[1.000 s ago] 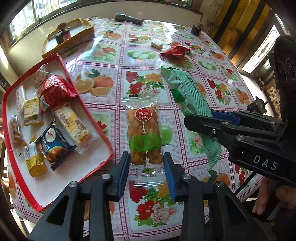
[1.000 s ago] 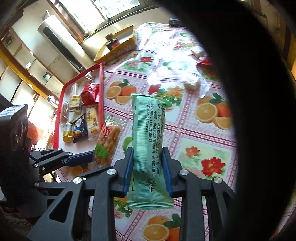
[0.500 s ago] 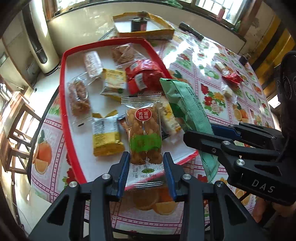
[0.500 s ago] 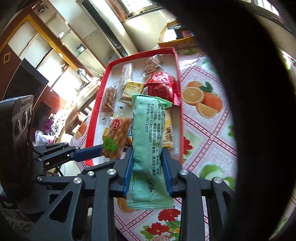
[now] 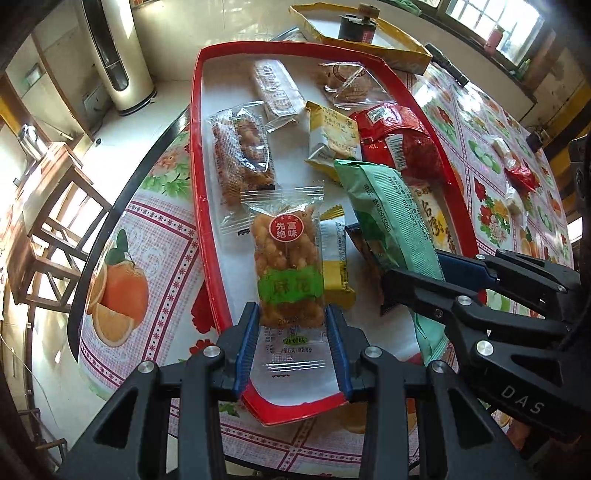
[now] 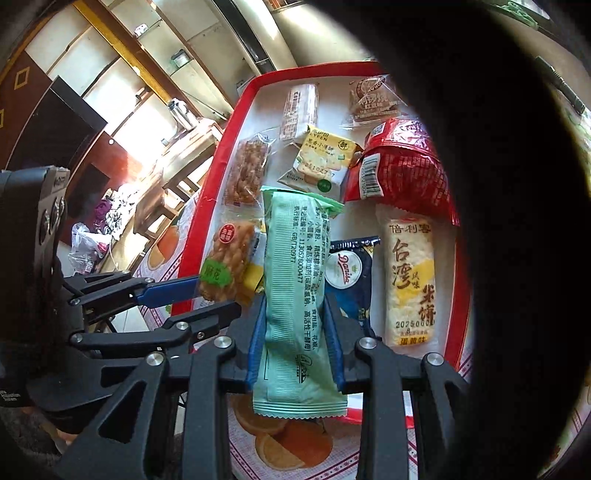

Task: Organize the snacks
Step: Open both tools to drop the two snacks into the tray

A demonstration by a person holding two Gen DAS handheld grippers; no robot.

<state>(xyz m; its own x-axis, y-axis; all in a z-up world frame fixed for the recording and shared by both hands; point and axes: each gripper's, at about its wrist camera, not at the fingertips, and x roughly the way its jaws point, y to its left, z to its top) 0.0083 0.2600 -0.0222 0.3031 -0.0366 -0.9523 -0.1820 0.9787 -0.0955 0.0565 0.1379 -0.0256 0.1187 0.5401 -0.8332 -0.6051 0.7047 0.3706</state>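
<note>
My left gripper (image 5: 291,328) is shut on a clear pack of fried dough twists (image 5: 288,262) with a red round label, held above the near end of the red-rimmed white tray (image 5: 195,122). My right gripper (image 6: 295,328) is shut on a long light green snack pack (image 6: 295,288), also held over the tray (image 6: 207,206). The green pack (image 5: 388,218) and the right gripper show at the right of the left wrist view. The twist pack (image 6: 227,262) and the left gripper show at the left of the right wrist view.
The tray holds several snacks: a red bag (image 5: 402,144), a yellow cracker pack (image 5: 332,136), a clear twist pack (image 5: 242,155), a rice-cracker pack (image 6: 410,280), a dark blue pack (image 6: 351,273). A yellow box (image 5: 354,33) stands behind. Loose snacks (image 5: 517,173) lie on the fruit-print tablecloth.
Both grippers have carried their packs from over the tablecloth to above the tray. The tray now fills the middle of both views. Both jaws stay shut.
</note>
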